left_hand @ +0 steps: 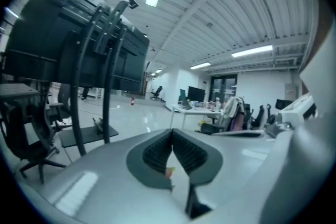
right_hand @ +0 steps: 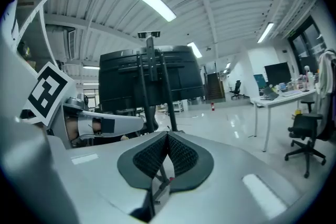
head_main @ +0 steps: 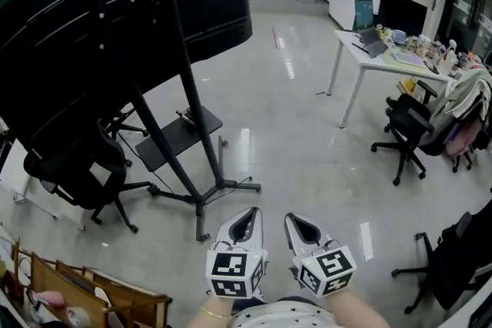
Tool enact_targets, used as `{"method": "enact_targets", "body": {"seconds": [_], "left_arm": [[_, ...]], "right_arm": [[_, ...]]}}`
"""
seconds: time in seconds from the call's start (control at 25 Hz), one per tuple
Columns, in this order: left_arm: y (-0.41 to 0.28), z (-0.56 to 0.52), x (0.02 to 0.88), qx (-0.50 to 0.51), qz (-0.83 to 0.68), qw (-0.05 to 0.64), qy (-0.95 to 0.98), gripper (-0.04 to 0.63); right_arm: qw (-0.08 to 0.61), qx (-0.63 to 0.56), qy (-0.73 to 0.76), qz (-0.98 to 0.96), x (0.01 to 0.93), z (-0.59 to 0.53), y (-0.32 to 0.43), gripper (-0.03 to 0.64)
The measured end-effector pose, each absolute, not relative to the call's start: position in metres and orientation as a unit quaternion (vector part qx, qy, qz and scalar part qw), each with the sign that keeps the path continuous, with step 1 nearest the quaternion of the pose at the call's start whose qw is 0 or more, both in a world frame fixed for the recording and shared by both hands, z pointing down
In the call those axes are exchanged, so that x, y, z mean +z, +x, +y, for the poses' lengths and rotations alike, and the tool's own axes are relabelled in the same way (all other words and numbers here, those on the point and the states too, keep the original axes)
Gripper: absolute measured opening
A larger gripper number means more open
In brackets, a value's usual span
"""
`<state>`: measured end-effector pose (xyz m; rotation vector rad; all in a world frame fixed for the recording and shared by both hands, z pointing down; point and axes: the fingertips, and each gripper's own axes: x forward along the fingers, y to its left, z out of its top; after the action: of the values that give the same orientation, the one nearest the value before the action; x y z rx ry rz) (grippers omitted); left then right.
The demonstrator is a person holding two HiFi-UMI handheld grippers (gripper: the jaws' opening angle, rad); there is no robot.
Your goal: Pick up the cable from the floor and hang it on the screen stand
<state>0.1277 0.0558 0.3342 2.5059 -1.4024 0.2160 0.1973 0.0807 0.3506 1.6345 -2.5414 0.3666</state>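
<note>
Well short of the stand: cable not yet in either gripper

Head view first. The tall black metal screen stand [head_main: 197, 100] rises at upper left with its big dark screen. The left gripper [head_main: 246, 223] and right gripper [head_main: 301, 230] sit side by side, near the stand's wheeled foot but clear of it. On the glossy grey floor [head_main: 292, 127] around that foot I can't pick out the cable for sure; it's too thin to tell.

Over to the left gripper view: the ribbed black pads are pressed together at the tips with nothing between them, and the stand is off to their left.

Right gripper view, same story: jaws clenched on nothing, stand straight ahead.

My read is that the job is at its very start. Finding the cable, lifting it and hanging it all remain.
</note>
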Motion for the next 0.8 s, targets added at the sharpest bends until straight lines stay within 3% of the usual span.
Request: {"method": "enact_targets", "body": {"seconds": [0.32,0.8], "left_arm": [[-0.044,0.016,0.379,0.072,-0.632,0.179,0.75,0.006],[-0.185,-0.057,0.481,0.052,-0.77,0.27,0.575,0.006]], "right_arm": [[0.115,0.129,0.395,-0.902,0.394,0.013,0.055,-0.002],[0.198,0.135,0.233,-0.942,0.497,-0.124,-0.087,-0.002]]}}
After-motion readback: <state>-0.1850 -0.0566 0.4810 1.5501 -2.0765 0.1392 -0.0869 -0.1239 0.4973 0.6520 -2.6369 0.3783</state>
